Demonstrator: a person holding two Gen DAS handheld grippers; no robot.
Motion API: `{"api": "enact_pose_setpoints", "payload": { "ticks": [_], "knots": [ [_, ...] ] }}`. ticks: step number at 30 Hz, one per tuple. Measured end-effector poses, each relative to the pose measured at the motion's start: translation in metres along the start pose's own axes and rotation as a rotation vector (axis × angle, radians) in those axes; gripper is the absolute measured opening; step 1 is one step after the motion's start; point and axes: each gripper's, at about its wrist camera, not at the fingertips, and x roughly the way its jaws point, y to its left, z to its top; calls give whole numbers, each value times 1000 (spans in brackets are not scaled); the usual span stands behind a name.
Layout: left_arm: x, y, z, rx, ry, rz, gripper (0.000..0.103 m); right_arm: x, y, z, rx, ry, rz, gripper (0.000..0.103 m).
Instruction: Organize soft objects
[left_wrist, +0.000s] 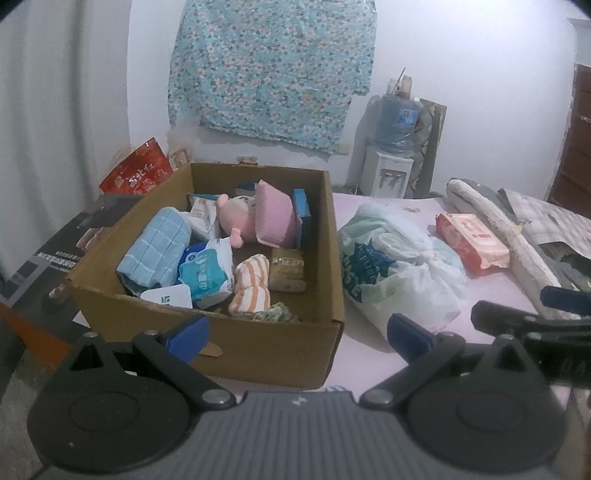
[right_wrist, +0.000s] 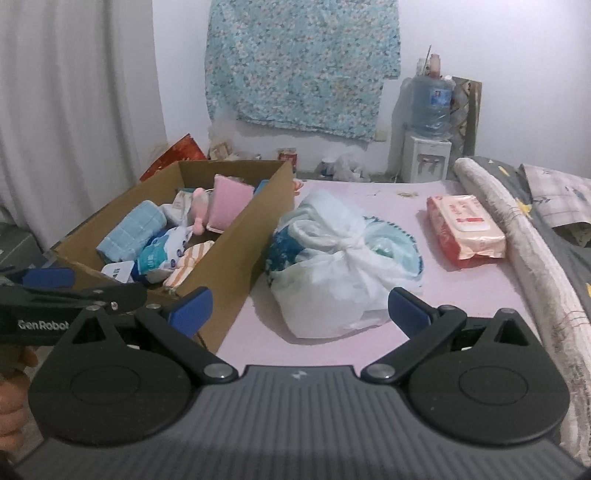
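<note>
Left wrist view: the left tongs (left_wrist: 297, 334) are spread wide with nothing between their blue pads, hovering over the near edge of a bed (left_wrist: 491, 295) covered in a pink sheet. Straight ahead, at the bed's left edge, sits an open cardboard box (left_wrist: 273, 350) holding soft things: a rolled blue towel (left_wrist: 155, 247), a pink plush toy (left_wrist: 236, 218) lying against a pink cushion (left_wrist: 275, 212), an orange-striped cloth (left_wrist: 251, 284), and tissue packs (left_wrist: 205, 273). Just right of the box, touching or nearly touching its side, lies a knotted white plastic bag (left_wrist: 399, 266) stuffed with fabric. Further right, apart from the bag, is a red wipes pack (left_wrist: 471, 238), and beyond it a long rolled mat (left_wrist: 509, 240) along the right edge. The right tongs (left_wrist: 532, 317) show at the right border. Right wrist view: the right tongs (right_wrist: 299, 312) are also released, wide apart and empty, above the near edge of the bed (right_wrist: 461, 295). The bag (right_wrist: 332, 266) lies directly ahead of them in the middle of the bed, the box (right_wrist: 243, 236) to its left, the wipes pack (right_wrist: 465, 230) to its right beside the mat (right_wrist: 517, 240). The left tongs (right_wrist: 48, 284) show at the left border, with a hand (right_wrist: 14, 406) below.
</note>
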Motion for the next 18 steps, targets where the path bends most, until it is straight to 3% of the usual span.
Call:
{"api": "enact_pose_setpoints", "payload": {
  "ticks": [18],
  "knots": [
    [15,21,1,-7,95,69,103,38,9,-8,78,133,55,102]
  ]
}}
